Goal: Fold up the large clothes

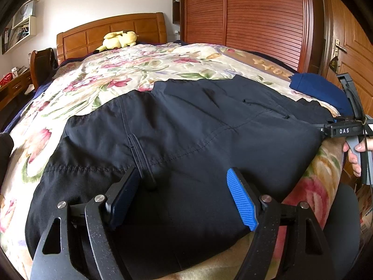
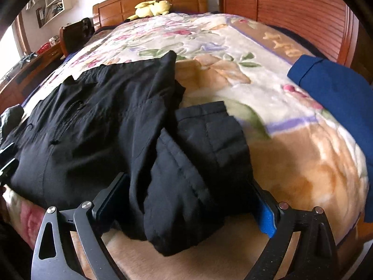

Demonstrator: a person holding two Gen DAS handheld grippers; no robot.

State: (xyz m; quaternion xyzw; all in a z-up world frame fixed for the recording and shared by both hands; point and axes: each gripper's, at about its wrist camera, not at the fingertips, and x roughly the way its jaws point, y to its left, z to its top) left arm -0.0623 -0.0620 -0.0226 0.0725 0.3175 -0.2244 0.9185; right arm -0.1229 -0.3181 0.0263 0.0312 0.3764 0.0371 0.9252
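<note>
Black trousers [image 1: 186, 140]: spread on the bed [image 1: 105, 74] ahead of both hand-held grippers, ready for your fold. Left hand-held gripper [image 1: 184, 196]: released, straddling the fabric. Right hand-held gripper [image 2: 188, 198]: released, bunched leg ends loose between its jaws.

Matt black woven trousers [image 1: 186, 140] lie on a fleecy floral blanket [image 1: 112, 74]; glossy wooden headboard [image 1: 112, 32].

Left claw [image 1: 184, 196] gapes over black trousers [image 1: 177, 135] spread on the floral blanket [image 1: 105, 74].
</note>
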